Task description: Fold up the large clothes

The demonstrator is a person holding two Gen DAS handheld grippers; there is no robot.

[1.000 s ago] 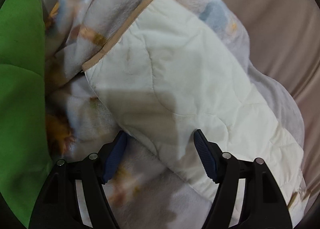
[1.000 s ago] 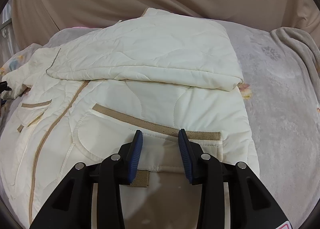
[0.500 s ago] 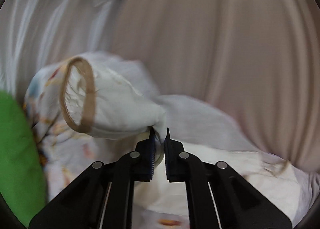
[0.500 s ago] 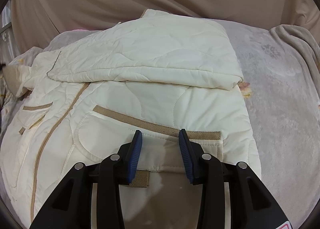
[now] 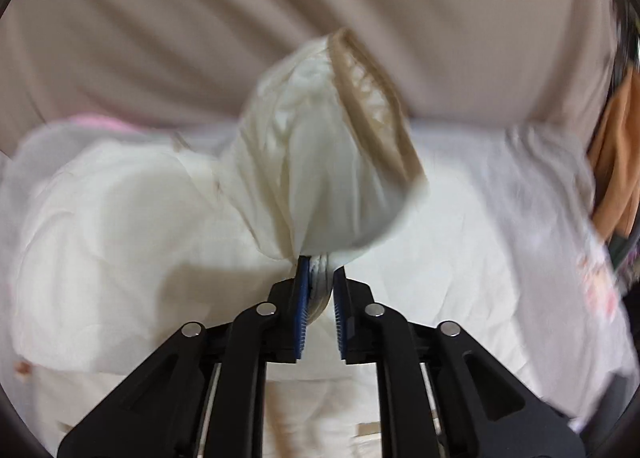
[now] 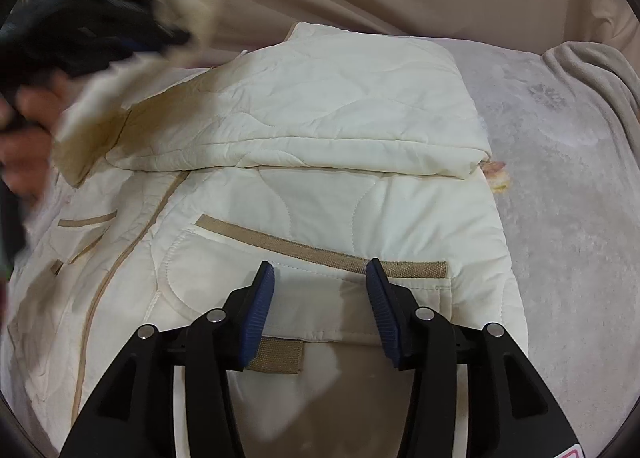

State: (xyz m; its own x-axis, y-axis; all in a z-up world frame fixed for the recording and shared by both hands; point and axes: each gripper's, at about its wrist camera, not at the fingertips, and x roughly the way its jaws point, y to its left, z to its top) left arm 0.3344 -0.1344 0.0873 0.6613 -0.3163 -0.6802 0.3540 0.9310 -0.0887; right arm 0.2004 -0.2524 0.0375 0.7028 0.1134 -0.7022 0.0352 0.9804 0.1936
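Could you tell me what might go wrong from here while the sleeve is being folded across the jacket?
The left gripper pinches only a small bunch of the sleeve, so it could slip free mid-swing. The right gripper hovers open over the jacket, pinning nothing, so a tug might drag the already folded sleeve askew.

The left gripper (image 5: 320, 278) closed on the sleeve (image 5: 320, 162) (cuff up), swinging it over the jacket (image 6: 320, 186).

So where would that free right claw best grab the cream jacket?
Probably the bottom hem of the jacket, taken from the near side. It is a thin free edge lying flat just ahead of the open right gripper; the quilted middle is broad, offering no edge.
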